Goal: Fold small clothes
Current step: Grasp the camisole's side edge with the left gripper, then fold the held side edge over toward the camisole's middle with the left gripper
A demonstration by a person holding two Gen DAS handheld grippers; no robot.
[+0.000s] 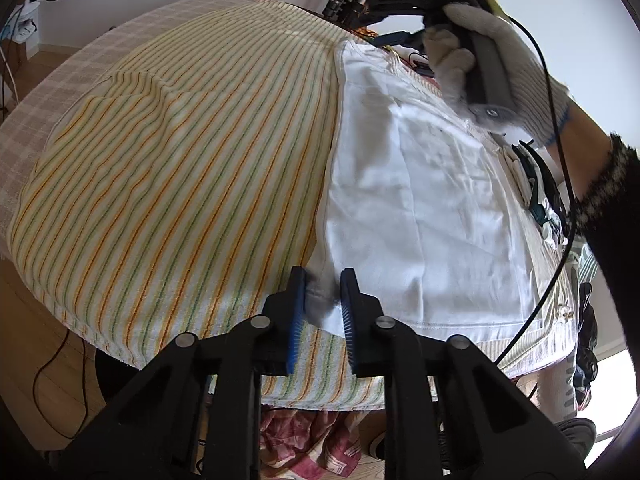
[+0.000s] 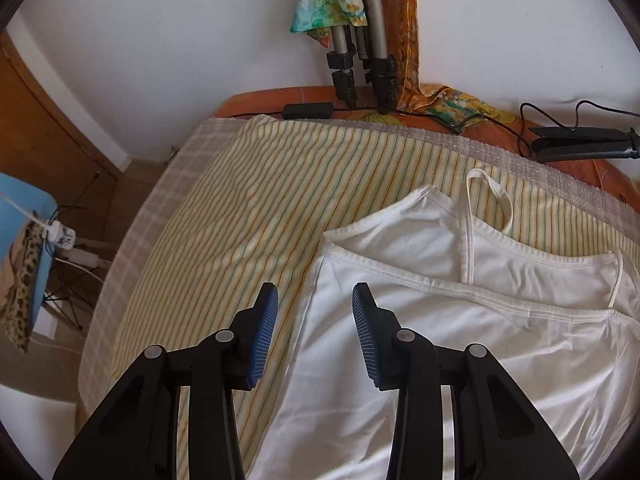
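Note:
A white camisole top lies flat on a striped yellow towel. My left gripper has its blue pads around the top's near hem corner, pinching a fold of white cloth. In the right wrist view the same top shows its thin straps and neckline toward the far side. My right gripper is open above the top's left edge and holds nothing. The gloved hand carrying it shows in the left wrist view.
The towel covers a checked cloth on a round table with an orange edge. Tripod legs, a black adapter, a cable and a black clamp sit at the back. Patterned cloth lies below the table's near edge.

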